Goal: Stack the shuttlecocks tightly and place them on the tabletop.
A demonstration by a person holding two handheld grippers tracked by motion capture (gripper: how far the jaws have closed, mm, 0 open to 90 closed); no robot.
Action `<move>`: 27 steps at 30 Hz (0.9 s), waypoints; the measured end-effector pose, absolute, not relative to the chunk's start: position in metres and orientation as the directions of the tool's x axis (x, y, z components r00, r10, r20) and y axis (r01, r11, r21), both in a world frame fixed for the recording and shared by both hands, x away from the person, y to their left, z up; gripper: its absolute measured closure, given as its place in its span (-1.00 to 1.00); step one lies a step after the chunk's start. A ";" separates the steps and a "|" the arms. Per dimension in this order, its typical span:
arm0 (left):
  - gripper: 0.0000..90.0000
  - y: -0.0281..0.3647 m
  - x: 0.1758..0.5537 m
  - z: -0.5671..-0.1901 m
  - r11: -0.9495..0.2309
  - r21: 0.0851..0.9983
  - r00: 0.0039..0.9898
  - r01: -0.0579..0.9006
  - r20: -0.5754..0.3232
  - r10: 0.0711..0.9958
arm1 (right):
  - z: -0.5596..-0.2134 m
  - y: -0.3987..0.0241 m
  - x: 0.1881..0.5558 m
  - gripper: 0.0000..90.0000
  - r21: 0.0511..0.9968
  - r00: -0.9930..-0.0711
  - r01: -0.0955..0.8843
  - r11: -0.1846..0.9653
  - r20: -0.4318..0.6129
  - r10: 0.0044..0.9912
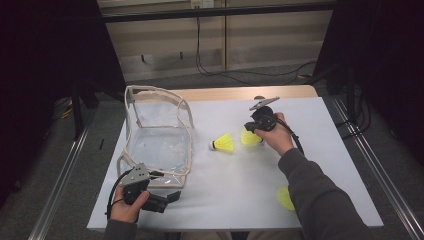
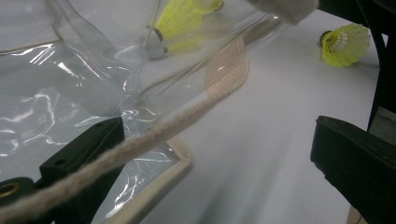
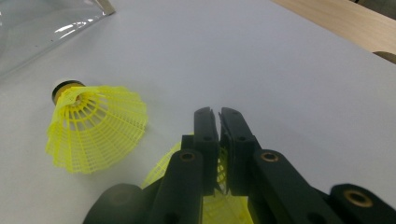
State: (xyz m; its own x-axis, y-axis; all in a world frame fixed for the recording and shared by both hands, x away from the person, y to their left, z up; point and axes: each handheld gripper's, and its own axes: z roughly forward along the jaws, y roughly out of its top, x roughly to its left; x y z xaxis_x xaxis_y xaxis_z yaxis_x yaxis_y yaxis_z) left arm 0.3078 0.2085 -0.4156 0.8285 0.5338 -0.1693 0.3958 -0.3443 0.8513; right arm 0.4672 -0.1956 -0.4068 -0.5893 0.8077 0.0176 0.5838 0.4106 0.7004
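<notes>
The landmark here is the clear bag (image 1: pixel 159 135), a see-through pouch with pale cloth edging that stands open on the left part of the white table (image 1: pixel 320 150). The right gripper (image 1: pixel 248 131), held in the person's right hand well to the right of the bag, has its jaws pressed nearly together on the net skirt of a yellow shuttlecock (image 1: pixel 250 138); in the right gripper view (image 3: pixel 219 116) the yellow mesh (image 3: pixel 222 172) shows pinched between the two black jaws, with more of it spreading out below them. A second shuttlecock (image 1: pixel 223 144) lies on its side on the table between the bag and the held one, just beside the held one and a short way off the bag's right wall; its cork tip points toward the bag. In the right gripper view this one (image 3: pixel 95 133) lies left of the jaws, apart from them, its skirt fanned toward the camera. A third shuttlecock (image 1: pixel 285 198) rests near the table's front edge, far right of the bag and partly hidden by the person's sleeve (image 1: pixel 320 200). The left gripper (image 1: pixel 170 197) sits at the bag's front corner, its jaws wide apart; in the left gripper view (image 2: pixel 215 154) one jaw lies against the bag's clear wall and its cloth edging (image 2: pixel 154 135) crosses over that jaw, while the other jaw stands clear over bare table.
</notes>
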 end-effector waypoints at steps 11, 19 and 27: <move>-0.92 0.208 0.308 -0.416 -0.346 0.850 0.827 0.397 -0.167 0.537 | -0.404 -0.202 0.449 0.84 0.733 -0.603 0.564 0.380 0.051 0.796; -0.92 0.208 0.308 -0.416 -0.345 0.850 0.826 0.397 -0.168 0.537 | -0.405 -0.206 0.443 0.64 0.739 -0.598 0.560 0.375 0.047 0.800; -0.92 0.208 0.308 -0.416 -0.346 0.850 0.826 0.397 -0.167 0.538 | -0.399 -0.226 0.438 0.61 0.757 -0.565 0.558 0.341 0.045 0.824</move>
